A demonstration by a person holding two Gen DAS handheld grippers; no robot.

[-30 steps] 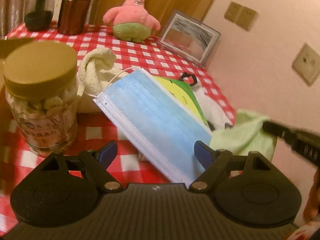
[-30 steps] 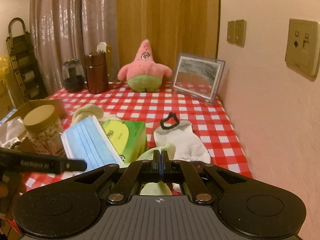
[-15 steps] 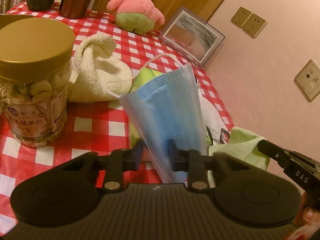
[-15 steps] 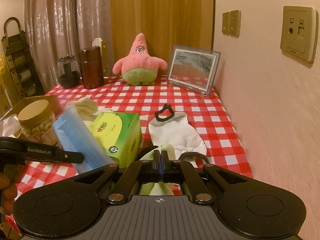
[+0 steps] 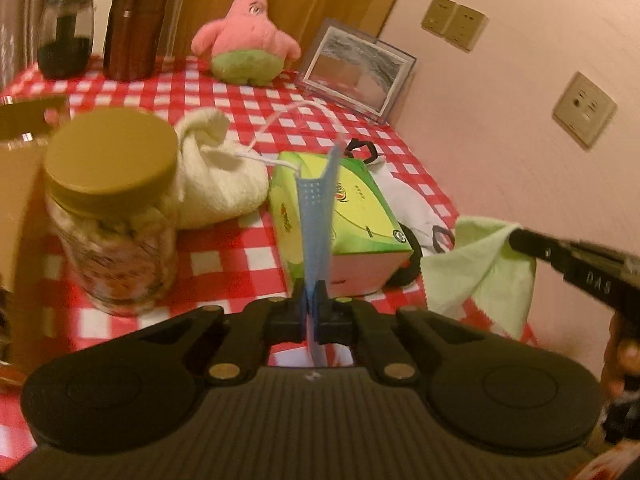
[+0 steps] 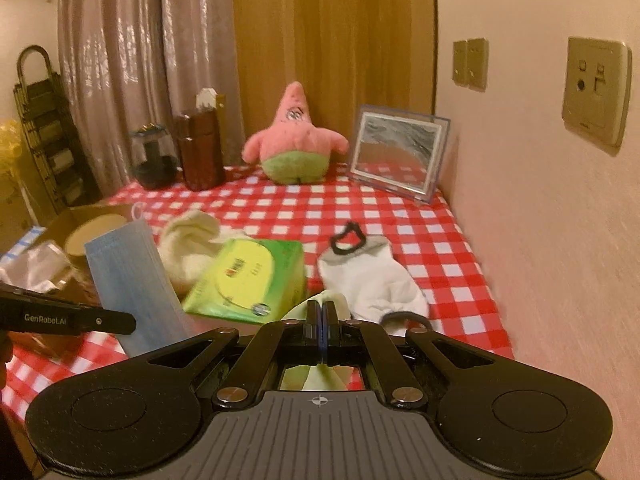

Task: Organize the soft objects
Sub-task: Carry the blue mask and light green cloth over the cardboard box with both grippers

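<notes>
My left gripper (image 5: 310, 304) is shut on a blue face mask (image 5: 318, 216), which stands edge-on above its pads; from the right wrist view the mask (image 6: 132, 276) hangs flat above the table. My right gripper (image 6: 321, 320) is shut on a pale green cloth (image 5: 484, 268), which droops at the table's right edge. Flat on the red checked tablecloth (image 6: 400, 208) lies a white sock (image 6: 372, 276) with a black cuff. A cream rolled towel (image 5: 216, 184) sits beside a green tissue pack (image 5: 344, 216). At the back stands a pink star plush (image 6: 296, 140).
A nut jar with a gold lid (image 5: 112, 208) stands near left. Behind are a brown canister (image 6: 200, 152), a dark glass jar (image 6: 154, 156) and a framed picture (image 6: 400, 152) against the wall. A cardboard box (image 6: 68, 224) sits at the table's left edge.
My left gripper closed on the blue mask and lifted it off the tissue pack, turning it edge-on. The right gripper stayed shut on the green cloth and barely moved.
</notes>
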